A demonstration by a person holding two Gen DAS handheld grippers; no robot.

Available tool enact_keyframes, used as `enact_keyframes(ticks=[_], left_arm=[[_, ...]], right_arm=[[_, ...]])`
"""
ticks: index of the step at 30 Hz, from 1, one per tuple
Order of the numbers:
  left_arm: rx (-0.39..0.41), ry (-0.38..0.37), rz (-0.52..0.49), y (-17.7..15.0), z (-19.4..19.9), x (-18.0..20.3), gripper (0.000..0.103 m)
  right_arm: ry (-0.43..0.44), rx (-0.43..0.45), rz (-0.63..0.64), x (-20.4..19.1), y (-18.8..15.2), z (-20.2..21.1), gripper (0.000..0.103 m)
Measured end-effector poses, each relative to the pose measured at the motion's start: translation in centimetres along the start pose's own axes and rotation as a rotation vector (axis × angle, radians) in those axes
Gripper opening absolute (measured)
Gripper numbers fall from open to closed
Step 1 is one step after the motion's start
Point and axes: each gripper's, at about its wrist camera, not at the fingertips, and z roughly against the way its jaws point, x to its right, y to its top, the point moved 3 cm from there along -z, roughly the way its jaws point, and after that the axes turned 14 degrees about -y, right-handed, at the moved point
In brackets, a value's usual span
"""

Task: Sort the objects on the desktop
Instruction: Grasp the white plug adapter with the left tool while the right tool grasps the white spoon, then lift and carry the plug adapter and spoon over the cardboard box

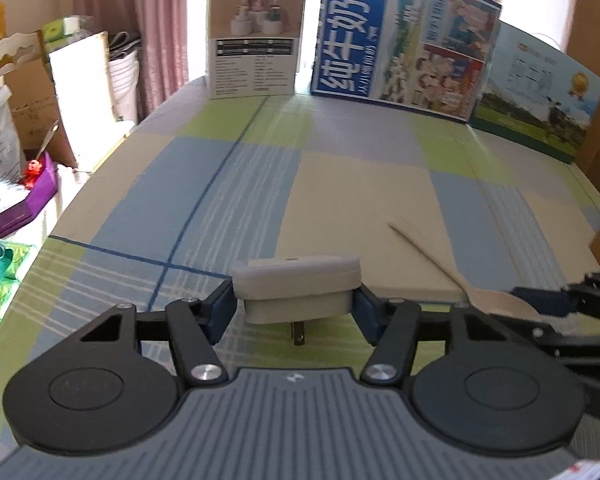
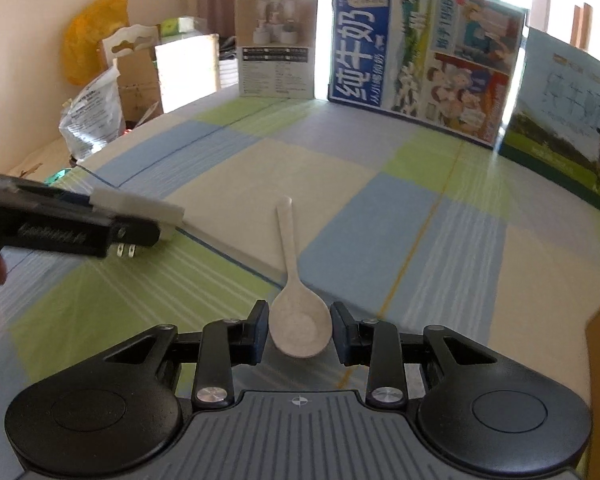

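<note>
- The left tongs (image 1: 296, 304) sit nearest the lens, about half spread, their blue pads pressed on both flanks of a pale grey plastic plug adapter (image 1: 296, 284) with its metal prongs pointing down; it appears to hang just over the checked cloth surface (image 1: 340, 184).
- The right tongs (image 2: 300, 334) are drawn close around the bowl of a white plastic spoon (image 2: 298, 320); the pads look to be touching its edges, with the handle lying away across the surface towards the printed cartons (image 2: 424, 48) at the back.
- Risk, as I judge it: the rounded bowl gives the pads little flat to bite, so the spoon may pivot or squirt out when lifted.
- The adapter is held only by its sides; a tilt could let it slip.
- Both tongs work close together, so a careless swing could knock one against the other.
</note>
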Motion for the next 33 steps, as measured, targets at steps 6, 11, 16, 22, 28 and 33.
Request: enact_keyframes(ticks=[6,11,16,22,28,33], left_arm=[[-0.060,-0.153,-0.075,-1.9,1.7,2.3,0.055],[-0.094,-0.199,-0.127,-3.6,2.7,4.5,0.051],[-0.062,-0.154,-0.190,-3.5,3.0,5.2,0.075],[-0.028,-0.145,-0.256,-2.7,1.9,5.2,0.077],[-0.030,-0.169,-0.283,-2.6,0.6,5.3,0.075],[-0.037,-0.174,-0.279,-2.7,0.2,5.4,0.061]], right_arm=[[-0.047,-0.072,-0.088,1.8,-1.6,2.7,0.031],[-0.066,-0.091,-0.134,2.1,-2.8,4.5,0.031],[-0.072,-0.098,-0.106,1.5,-3.6,4.4,0.031],[-0.069,-0.087,-0.070,1.1,-3.8,3.9,0.044],[-0.071,-0.083,-0.069,1.5,-3.8,3.6,0.048],[-0.067,-0.087,-0.068,1.7,-3.8,3.7,0.048]])
